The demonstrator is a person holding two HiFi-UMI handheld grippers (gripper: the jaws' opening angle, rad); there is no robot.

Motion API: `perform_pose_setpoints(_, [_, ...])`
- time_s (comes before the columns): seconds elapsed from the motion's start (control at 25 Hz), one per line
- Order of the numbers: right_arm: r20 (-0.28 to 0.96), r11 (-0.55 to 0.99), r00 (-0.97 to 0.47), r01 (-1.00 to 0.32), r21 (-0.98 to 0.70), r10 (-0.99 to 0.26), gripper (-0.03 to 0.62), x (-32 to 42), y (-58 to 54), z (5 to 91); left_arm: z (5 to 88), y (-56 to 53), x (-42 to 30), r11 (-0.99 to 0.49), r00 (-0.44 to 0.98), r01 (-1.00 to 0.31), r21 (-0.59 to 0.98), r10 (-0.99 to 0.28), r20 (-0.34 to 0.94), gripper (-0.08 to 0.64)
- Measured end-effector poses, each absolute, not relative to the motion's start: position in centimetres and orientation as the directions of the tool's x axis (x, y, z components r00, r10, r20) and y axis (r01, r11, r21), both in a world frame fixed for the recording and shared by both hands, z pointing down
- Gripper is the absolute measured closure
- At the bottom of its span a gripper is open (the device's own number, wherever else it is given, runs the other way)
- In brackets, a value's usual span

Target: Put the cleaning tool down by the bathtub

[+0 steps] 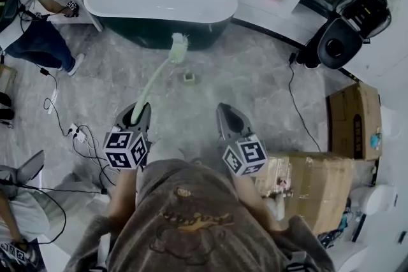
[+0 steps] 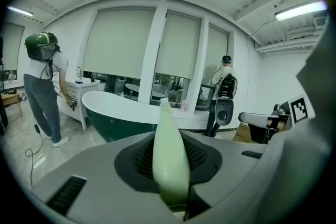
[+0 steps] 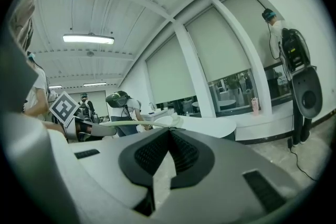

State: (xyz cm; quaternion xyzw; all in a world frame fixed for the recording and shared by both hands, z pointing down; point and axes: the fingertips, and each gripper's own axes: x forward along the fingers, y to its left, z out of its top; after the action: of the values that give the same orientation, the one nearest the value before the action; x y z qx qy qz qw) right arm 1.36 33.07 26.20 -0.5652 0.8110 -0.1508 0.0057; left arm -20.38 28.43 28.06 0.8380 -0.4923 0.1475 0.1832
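My left gripper (image 1: 136, 116) clamps the end of the brush (image 1: 155, 78), whose head is out over the floor, just short of the tub (image 1: 146, 32). Gripped this far back, the long handle could swivel in my jaws and knock the tub. My right gripper (image 1: 229, 121) is closed and empty.

We had the bathtub (image 1: 159, 0) ahead, our brush (image 1: 153, 79) reaching toward it, a person (image 1: 32, 32) at its left, and cardboard boxes (image 1: 312, 178) on our right.
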Motion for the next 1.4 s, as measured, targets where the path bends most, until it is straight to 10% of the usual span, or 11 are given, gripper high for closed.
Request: perform_pose_setpoints(1.4, [0.193, 0.25, -0.286, -0.949, -0.193, -0.939, 0.591, 2.5, -3.4, 26.6, 27.6, -9.0, -17.2, -0.554, 0.567, -0.818, 0.156, -0.729, 0.383, 0.469])
